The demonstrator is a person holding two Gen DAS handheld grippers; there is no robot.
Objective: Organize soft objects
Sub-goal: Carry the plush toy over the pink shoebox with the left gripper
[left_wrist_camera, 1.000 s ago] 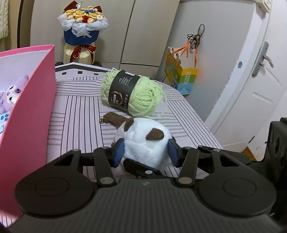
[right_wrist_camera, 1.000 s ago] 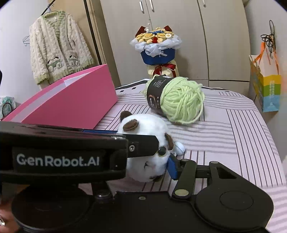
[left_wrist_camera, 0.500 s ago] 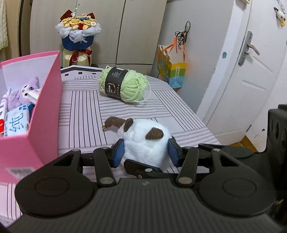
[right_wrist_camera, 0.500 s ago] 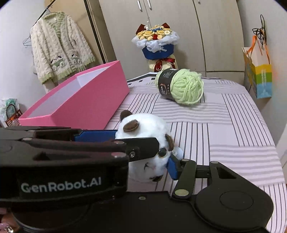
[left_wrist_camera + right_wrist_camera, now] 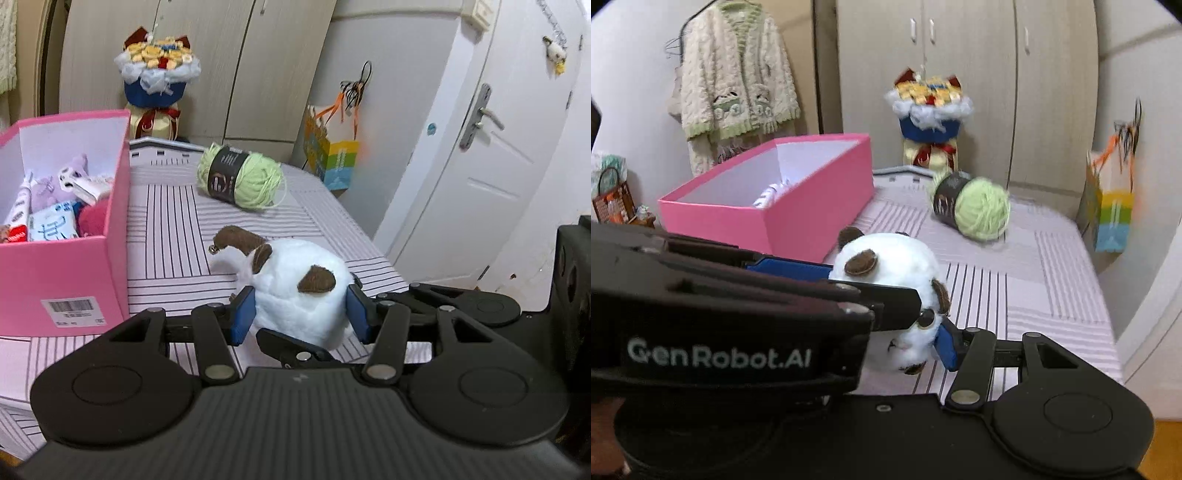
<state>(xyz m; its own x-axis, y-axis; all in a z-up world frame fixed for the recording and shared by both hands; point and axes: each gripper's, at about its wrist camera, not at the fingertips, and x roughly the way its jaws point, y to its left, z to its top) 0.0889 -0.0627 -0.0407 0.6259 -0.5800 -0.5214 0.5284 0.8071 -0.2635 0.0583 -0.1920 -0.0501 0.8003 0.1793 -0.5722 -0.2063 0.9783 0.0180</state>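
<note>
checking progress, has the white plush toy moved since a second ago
Yes. The white plush toy, gripped by both tools, has drawn back from the green yarn, which now sits farther off, and the pink box shows its inside.

Right wrist view: left gripper body (image 5: 731,317) covers right gripper's left finger, lower half of plush toy (image 5: 894,295). Yarn ball (image 5: 975,210) at 1 o'clock blurred, label unreadable. Bouquet (image 5: 929,107) blurred. Most things inside pink box (image 5: 798,206) hidden by wall.

Left wrist view: pink box (image 5: 74,280) cut off at 9 o'clock edge. Toy's face turned away. Barcode sticker (image 5: 72,312) too small to read.
</note>
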